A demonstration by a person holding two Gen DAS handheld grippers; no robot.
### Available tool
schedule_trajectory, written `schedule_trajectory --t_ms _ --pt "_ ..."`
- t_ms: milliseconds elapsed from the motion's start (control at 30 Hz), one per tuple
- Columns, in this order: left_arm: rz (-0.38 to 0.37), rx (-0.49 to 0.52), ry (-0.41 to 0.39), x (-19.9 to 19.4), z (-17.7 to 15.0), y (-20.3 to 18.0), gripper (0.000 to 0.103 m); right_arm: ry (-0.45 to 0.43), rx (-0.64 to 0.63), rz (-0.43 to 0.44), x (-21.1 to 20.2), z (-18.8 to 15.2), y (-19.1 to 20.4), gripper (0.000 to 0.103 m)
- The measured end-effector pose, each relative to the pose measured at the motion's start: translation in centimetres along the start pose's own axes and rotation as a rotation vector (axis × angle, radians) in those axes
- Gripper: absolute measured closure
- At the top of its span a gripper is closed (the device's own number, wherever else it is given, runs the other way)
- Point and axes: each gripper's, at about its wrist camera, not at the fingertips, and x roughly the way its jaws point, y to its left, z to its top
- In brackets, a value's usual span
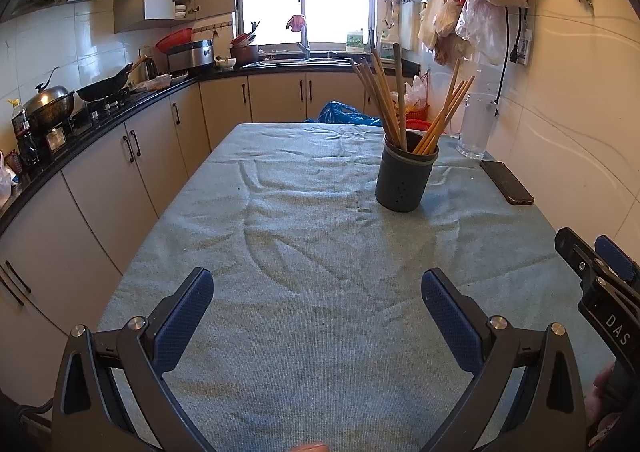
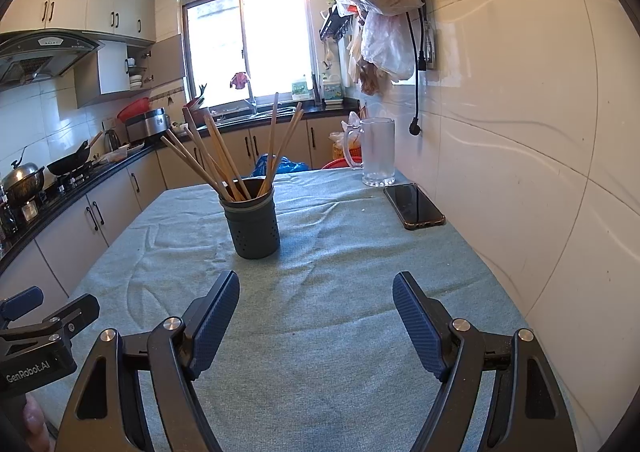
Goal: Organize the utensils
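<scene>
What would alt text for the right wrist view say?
A dark holder full of chopsticks stands on a cloth-covered table, beyond the open, empty right gripper. A phone and glass mug sit by the wall.

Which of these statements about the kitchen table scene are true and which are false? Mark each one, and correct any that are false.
1. The chopsticks stand in the dark holder. True.
2. The phone lies face up beside the wall. True.
3. The right gripper is shut on a chopstick. False: its jaws stand open with only the cloth below them.
4. The glass mug lies tipped over. False: it stands upright at the far end of the table.
5. The left gripper is open and holds nothing. True.
</scene>
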Motion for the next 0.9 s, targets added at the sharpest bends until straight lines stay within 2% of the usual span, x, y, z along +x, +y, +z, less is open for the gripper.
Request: schedule_trajectory --t_ms 900 --pt "-0.021 0.001 0.02 -0.07 -0.19 0.35 0.0 -0.003 -0.004 0.009 0.06 0.2 -0.08 0.019"
